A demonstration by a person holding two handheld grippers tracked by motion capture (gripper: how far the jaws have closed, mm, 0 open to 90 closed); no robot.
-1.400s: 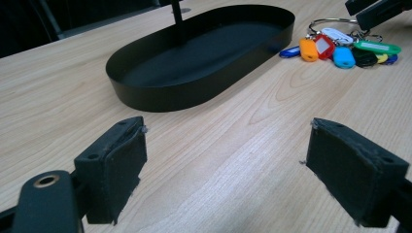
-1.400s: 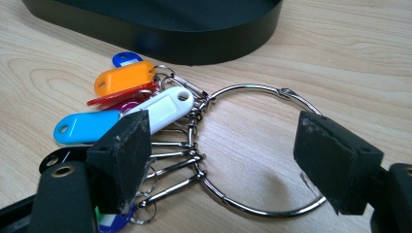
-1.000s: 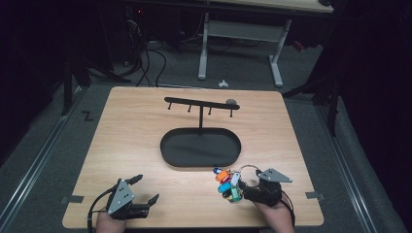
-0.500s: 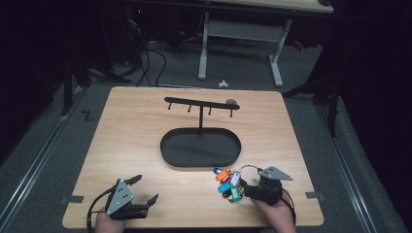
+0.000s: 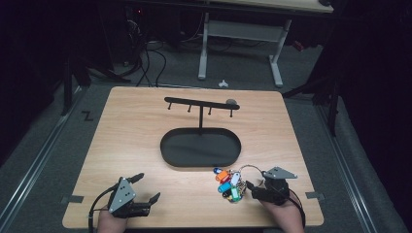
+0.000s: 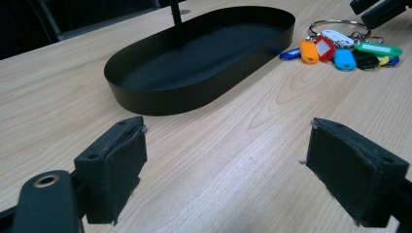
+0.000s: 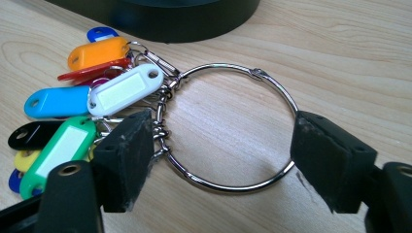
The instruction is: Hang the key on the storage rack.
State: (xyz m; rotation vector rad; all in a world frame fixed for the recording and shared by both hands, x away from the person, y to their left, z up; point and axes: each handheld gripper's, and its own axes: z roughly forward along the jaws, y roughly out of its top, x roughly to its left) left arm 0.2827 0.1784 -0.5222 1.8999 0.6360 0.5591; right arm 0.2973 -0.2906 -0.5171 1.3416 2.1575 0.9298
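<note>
In the high view, the left gripper (image 5: 145, 188) rests at the lower left of the wooden table (image 5: 131, 136), its 2 jaws spread wide over bare wood. The right gripper (image 5: 251, 188) sits at the lower right, jaws apart on either side of the metal key ring (image 7: 233, 127), which lies flat with its coloured key tags (image 7: 73, 128) fanned left. The black oval tray (image 5: 200, 147) with its hook stand (image 5: 201, 104) stands at centre.
</note>
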